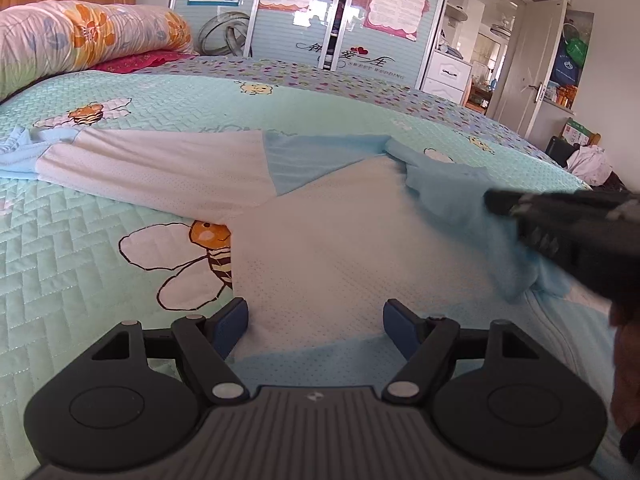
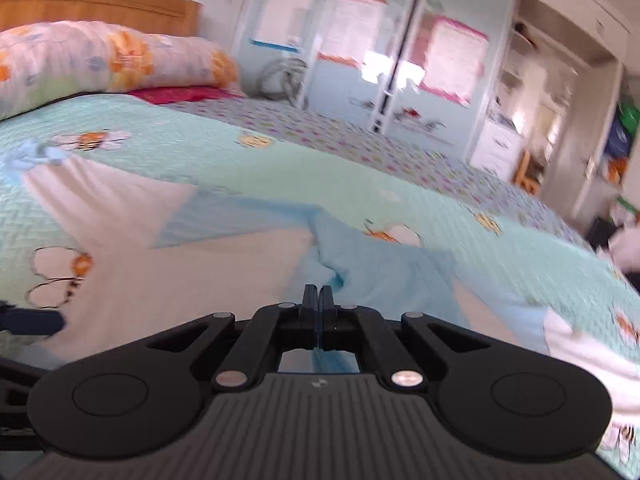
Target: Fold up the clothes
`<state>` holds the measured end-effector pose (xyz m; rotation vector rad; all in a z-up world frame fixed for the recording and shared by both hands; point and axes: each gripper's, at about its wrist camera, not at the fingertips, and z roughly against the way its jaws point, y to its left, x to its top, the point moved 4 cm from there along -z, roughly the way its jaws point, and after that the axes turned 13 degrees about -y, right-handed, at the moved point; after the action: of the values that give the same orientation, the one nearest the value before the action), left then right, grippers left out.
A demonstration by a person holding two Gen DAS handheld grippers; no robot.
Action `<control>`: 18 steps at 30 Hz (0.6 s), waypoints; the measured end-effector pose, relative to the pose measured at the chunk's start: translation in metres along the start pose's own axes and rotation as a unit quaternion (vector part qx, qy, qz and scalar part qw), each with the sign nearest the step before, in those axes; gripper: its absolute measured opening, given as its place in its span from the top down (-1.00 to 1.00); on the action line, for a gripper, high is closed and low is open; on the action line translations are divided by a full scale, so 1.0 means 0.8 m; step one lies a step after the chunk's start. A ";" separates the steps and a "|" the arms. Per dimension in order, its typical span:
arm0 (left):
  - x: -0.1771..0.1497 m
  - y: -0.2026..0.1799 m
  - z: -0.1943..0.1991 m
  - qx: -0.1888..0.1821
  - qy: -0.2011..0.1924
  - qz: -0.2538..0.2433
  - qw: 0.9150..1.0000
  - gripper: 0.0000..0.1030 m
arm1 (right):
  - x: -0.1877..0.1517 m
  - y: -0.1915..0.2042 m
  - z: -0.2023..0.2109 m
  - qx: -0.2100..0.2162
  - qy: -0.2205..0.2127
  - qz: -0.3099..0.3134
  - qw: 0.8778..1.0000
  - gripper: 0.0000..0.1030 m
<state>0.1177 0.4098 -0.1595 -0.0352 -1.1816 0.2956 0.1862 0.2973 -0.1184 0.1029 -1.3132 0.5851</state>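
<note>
A white and light-blue mesh garment lies spread on the bed, one part stretching to the far left. My left gripper is open, its blue pads low over the garment's near white edge. My right gripper is shut on a light-blue fold of the garment and lifts it a little. The right gripper also shows in the left wrist view, blurred, over the blue part on the right.
The bed has a teal quilted cover with bee prints. A rolled floral duvet lies at the head end. A wardrobe with posters stands beyond the bed. A doorway and clutter are at the right.
</note>
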 end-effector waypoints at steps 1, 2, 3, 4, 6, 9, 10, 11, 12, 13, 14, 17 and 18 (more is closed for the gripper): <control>0.000 0.001 0.000 0.002 0.000 0.001 1.000 -0.50 | -0.009 0.005 -0.008 0.007 0.024 0.000 1.000 1.00; 0.000 0.002 0.000 0.002 0.000 0.001 1.000 -0.50 | -0.022 0.009 -0.018 0.015 0.060 -0.002 0.998 0.95; 0.000 0.001 -0.001 0.002 0.000 0.000 1.000 -0.50 | -0.035 0.010 -0.025 0.021 0.093 -0.007 0.995 0.93; -0.001 0.001 -0.002 0.003 0.001 -0.002 1.000 -0.50 | -0.039 0.009 -0.023 0.017 0.091 -0.012 0.996 0.86; -0.001 0.000 -0.002 0.004 0.001 -0.007 1.000 -0.50 | -0.030 0.000 0.001 0.005 0.048 -0.029 0.998 0.31; -0.001 0.000 -0.003 0.005 0.004 -0.009 1.000 -0.50 | -0.015 -0.015 0.028 -0.011 -0.002 -0.054 0.998 0.12; -0.001 0.000 -0.003 0.006 0.004 -0.010 1.000 -0.50 | -0.014 -0.021 0.028 -0.017 -0.002 -0.062 0.998 0.11; -0.001 -0.001 -0.003 0.007 0.005 -0.011 1.000 -0.51 | -0.012 -0.027 0.028 -0.022 -0.003 -0.069 0.997 0.10; -0.001 -0.001 -0.003 0.007 0.005 -0.013 1.000 -0.51 | -0.013 -0.031 0.020 -0.027 0.006 -0.076 0.997 0.10; -0.002 -0.001 -0.002 0.008 0.005 -0.015 1.000 -0.51 | -0.014 -0.032 0.010 -0.028 0.014 -0.085 0.996 0.11; -0.002 -0.002 -0.002 0.008 0.005 -0.016 1.000 -0.51 | -0.017 -0.032 0.000 -0.028 0.022 -0.095 0.995 0.16; -0.003 -0.001 -0.002 0.007 0.006 -0.018 1.000 -0.51 | -0.028 -0.009 -0.023 0.034 0.071 -0.119 0.990 0.57; -0.003 -0.001 -0.003 0.007 0.007 -0.021 1.000 -0.51 | -0.029 0.003 -0.022 0.052 0.077 -0.119 0.989 0.56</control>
<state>0.1189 0.4085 -0.1626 0.0000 -1.1653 0.2671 0.1977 0.2980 -0.1453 0.2904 -1.1014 0.4481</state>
